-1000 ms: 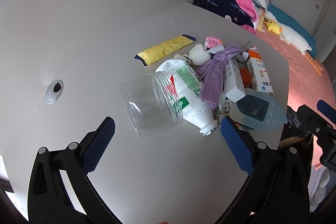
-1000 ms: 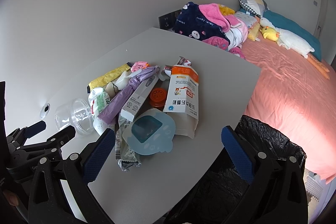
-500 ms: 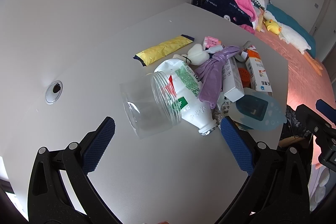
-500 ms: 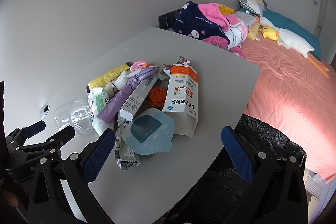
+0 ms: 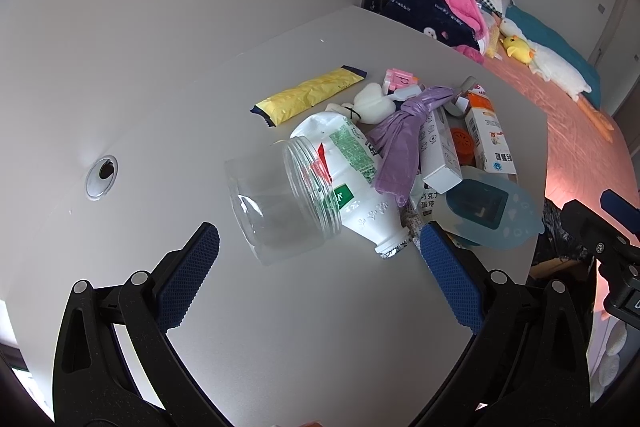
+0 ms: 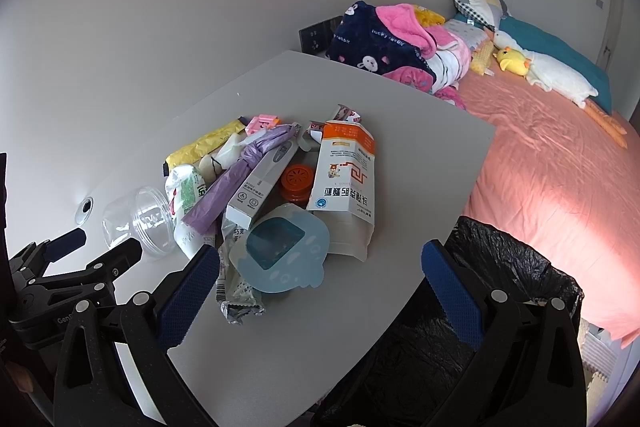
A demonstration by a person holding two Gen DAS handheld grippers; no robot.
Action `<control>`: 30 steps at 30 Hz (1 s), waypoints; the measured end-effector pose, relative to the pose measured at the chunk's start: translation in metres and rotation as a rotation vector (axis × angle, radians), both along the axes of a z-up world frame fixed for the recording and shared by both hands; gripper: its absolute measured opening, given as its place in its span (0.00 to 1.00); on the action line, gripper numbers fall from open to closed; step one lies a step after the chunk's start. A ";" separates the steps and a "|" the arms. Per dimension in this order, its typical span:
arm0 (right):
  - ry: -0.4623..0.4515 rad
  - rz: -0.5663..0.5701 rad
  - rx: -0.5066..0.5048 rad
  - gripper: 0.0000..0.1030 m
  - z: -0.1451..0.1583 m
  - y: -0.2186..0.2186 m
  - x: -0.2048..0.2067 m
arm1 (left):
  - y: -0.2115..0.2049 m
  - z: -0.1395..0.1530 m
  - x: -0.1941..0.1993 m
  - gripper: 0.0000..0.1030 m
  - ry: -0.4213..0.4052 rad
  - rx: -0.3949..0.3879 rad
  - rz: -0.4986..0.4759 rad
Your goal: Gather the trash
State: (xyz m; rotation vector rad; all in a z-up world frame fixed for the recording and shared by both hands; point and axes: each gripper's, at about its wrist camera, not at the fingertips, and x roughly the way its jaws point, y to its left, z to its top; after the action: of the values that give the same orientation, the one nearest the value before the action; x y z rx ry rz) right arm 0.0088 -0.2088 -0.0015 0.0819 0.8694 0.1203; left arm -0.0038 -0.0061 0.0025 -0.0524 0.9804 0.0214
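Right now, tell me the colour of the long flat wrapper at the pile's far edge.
Yellow wrapper with dark ends; left wrist view shows it best.

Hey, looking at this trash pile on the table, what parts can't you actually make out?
- Silver wrapper: right wrist view, upper part hidden under the blue lid.
- Orange cap: left wrist view, half hidden by the white box.
- Black trash bag: its inside is too dark; the right gripper covers its front.

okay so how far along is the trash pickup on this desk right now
Barely started, it seems. Done: nothing visible; what shows of the black trash bag looks empty. In hand: nothing; the left gripper and right gripper are open, the left facing the clear jar. Left: the jar, white bottle, purple bag and orange-white carton.
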 end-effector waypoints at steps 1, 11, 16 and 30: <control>0.001 -0.001 0.001 0.97 -0.001 0.000 0.000 | 0.000 0.000 0.000 0.94 0.000 0.001 0.000; 0.031 0.026 0.057 0.98 -0.012 -0.003 0.005 | 0.004 -0.007 0.008 0.94 0.022 -0.009 0.004; 0.062 0.031 0.102 0.98 -0.021 -0.003 0.012 | 0.013 -0.011 0.015 0.94 0.035 -0.016 0.042; 0.119 0.082 0.142 0.97 -0.047 0.013 0.042 | 0.036 -0.035 0.043 0.94 0.092 -0.025 0.114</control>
State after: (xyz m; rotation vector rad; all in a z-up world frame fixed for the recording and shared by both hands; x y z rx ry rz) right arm 0.0508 -0.1961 -0.0482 0.1879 0.9823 0.2557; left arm 0.0392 0.0300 -0.0327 -0.1308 1.0685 0.1169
